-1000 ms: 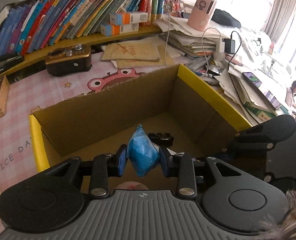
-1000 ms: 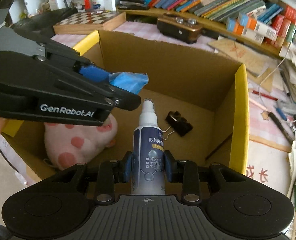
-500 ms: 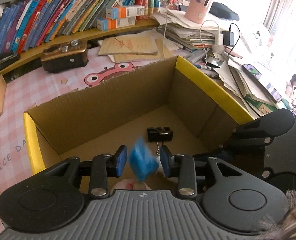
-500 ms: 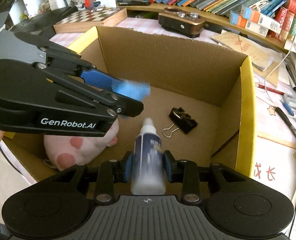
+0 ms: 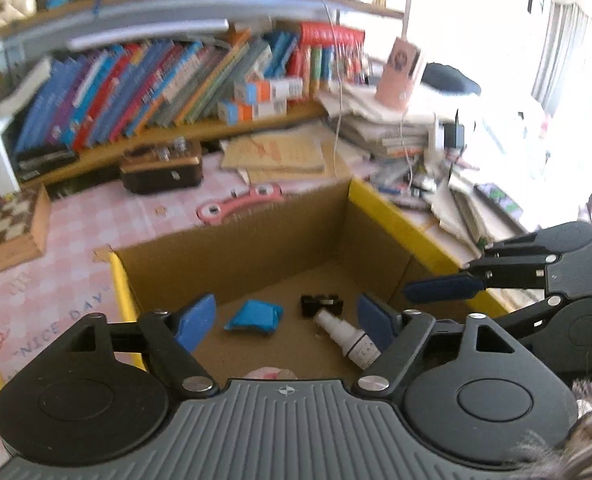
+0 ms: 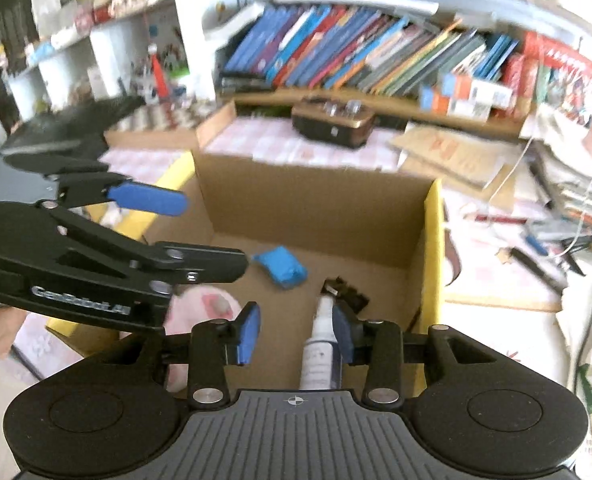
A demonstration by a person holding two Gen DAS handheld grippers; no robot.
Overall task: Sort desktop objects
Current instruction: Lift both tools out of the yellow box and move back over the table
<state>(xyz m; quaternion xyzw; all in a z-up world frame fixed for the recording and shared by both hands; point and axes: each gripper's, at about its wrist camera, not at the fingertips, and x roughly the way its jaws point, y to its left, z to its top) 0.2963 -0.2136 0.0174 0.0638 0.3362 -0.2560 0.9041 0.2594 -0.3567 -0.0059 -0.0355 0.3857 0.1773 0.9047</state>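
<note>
"NICE DAY" is printed in pale letters on the pink checked tablecloth [image 5: 61,318], to the left of the box. The white brand lettering on the side of the left gripper [image 6: 211,236] is too blurred to read.

Cardboard, plastic and paper surfaces on a cluttered desk, seen from two handheld grippers.

The open box [image 5: 231,256] is matt brown corrugated cardboard with rough cut edges and glossy yellow outer faces. Inside it lie a crinkled blue packet [image 5: 254,316] of shiny plastic film, a smooth white plastic spray bottle [image 5: 346,338] with a printed label, a black binder clip [image 5: 322,304] and a soft pink plush toy [image 6: 203,308]. The left gripper [image 5: 283,316] and right gripper [image 6: 296,330] are matt black plastic with ribbed grey housings, bright metal screws and smooth blue pads. The desk cover [image 5: 75,232] is pink checked cloth or vinyl. Behind it sit a wooden chessboard box [image 5: 9,228], glossy book spines [image 5: 155,84] and stacked paper [image 5: 380,124].
</note>
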